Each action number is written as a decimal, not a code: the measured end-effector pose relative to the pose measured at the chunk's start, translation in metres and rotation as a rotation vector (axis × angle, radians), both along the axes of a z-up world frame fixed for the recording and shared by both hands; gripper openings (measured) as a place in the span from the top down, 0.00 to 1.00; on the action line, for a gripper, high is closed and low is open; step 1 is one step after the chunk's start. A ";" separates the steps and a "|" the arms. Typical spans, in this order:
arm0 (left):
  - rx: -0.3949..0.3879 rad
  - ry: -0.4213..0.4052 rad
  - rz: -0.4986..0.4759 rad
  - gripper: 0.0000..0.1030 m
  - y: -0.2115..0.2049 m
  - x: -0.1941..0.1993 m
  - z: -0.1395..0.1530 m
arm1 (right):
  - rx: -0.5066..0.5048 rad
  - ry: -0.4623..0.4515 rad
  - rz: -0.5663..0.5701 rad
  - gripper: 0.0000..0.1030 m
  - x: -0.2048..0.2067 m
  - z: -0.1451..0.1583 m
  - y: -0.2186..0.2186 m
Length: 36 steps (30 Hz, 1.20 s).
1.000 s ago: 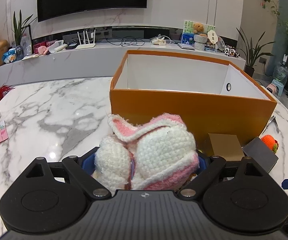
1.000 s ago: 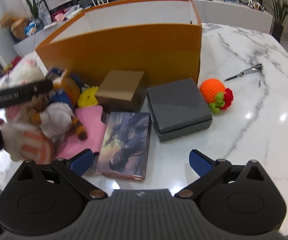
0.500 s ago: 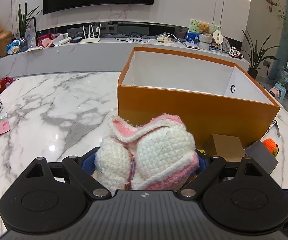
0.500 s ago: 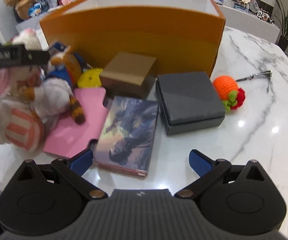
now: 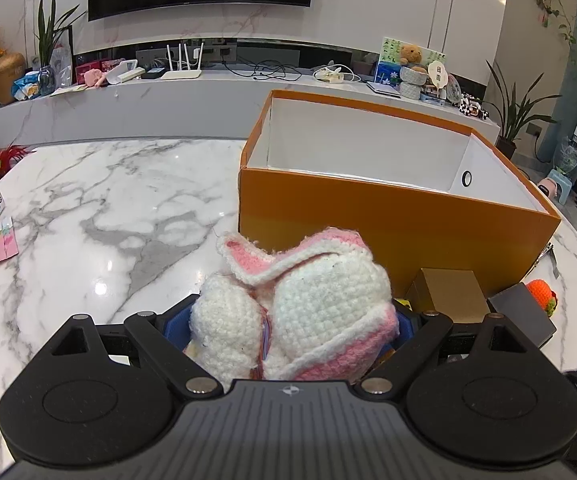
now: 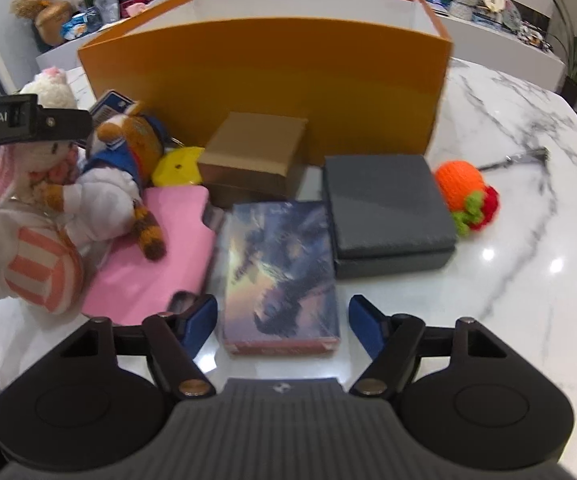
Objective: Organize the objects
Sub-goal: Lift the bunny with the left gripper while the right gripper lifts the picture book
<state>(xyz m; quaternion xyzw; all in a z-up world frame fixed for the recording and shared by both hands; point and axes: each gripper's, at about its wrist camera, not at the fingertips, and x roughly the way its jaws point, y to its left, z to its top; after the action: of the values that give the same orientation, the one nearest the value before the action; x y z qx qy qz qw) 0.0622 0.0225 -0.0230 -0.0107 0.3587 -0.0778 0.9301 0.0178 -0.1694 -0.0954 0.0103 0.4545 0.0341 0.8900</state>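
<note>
Crocheted bunny pinched and lifted, ready for the orange box

Left gripper [image 5: 290, 322] with fingers pressed on the crocheted bunny [image 5: 300, 312], held clear of the bench [image 5: 88, 216], probably so as to clear the near wall of the open orange box [image 5: 392, 216] just beyond; box interior white, floor hidden. Right gripper [image 6: 282, 322] with fingers spread, pinching nothing, straddling the near end of the picture book [image 6: 280, 268], seemingly lined up as next pick. Beside the book: pink card [image 6: 148, 256] under a plush fox [image 6: 124, 168], grey case [image 6: 384, 204], brown carton [image 6: 256, 152] against the box wall, knitted orange fruit [image 6: 462, 182] farther right, all waiting on the bench
</note>
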 end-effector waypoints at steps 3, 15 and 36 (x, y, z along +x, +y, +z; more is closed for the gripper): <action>0.000 -0.005 -0.011 0.00 0.000 -0.002 0.000 | -0.030 -0.013 0.017 0.41 0.008 0.000 0.003; -0.080 0.018 -0.027 0.17 0.004 -0.002 0.000 | -0.031 -0.033 0.020 0.42 0.007 0.001 0.009; -0.162 -0.051 0.026 0.18 0.024 -0.009 0.018 | 0.089 -0.083 -0.015 0.42 -0.017 0.021 -0.013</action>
<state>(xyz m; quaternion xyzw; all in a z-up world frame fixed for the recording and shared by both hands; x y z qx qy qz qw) 0.0534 0.0461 -0.0052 -0.0887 0.3272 -0.0950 0.9360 0.0013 -0.1821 -0.0743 0.0516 0.4151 0.0481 0.9070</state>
